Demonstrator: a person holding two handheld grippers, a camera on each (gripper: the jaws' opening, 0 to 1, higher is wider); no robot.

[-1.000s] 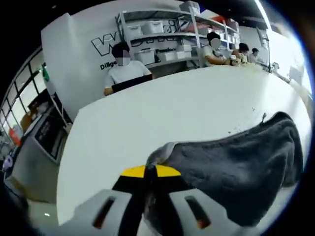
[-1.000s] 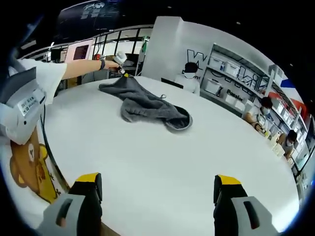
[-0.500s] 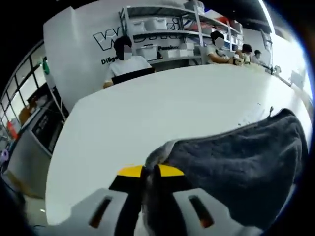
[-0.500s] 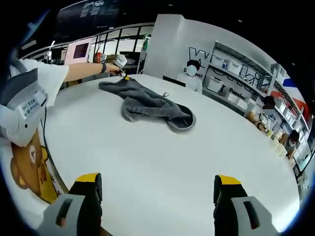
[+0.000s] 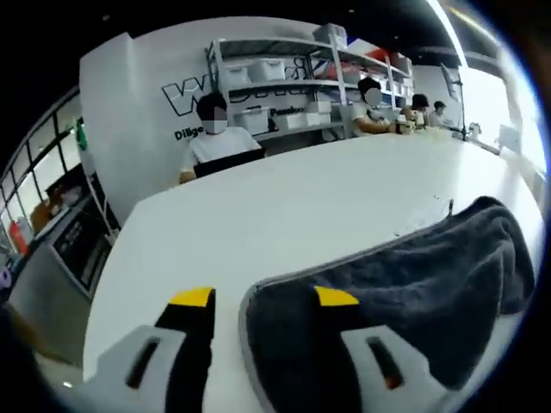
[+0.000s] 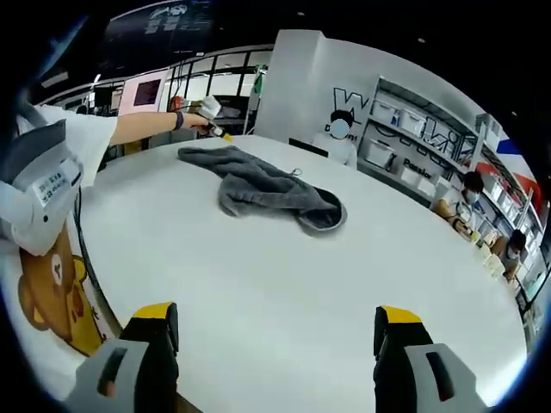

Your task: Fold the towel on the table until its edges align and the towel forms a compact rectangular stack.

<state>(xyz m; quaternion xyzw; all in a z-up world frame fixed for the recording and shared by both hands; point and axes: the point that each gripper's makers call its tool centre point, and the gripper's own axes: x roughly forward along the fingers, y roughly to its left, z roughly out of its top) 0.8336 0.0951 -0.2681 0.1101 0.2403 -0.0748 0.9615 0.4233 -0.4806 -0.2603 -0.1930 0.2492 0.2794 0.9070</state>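
With its jaws spread and nothing pinched, the left gripper (image 5: 263,301) is shown over one end of the crumpled gray towel (image 6: 263,188), stretched lengthwise near the table's (image 6: 284,292) far edge, well apart from the likewise spread, empty right gripper (image 6: 274,331).

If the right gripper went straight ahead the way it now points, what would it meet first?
Probably bare white table; the right gripper is open, and the grey towel lies farther on, slightly left. Depth is uncertain.

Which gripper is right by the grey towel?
The left gripper, open, with the towel edge between its jaws. The right gripper is across the table.
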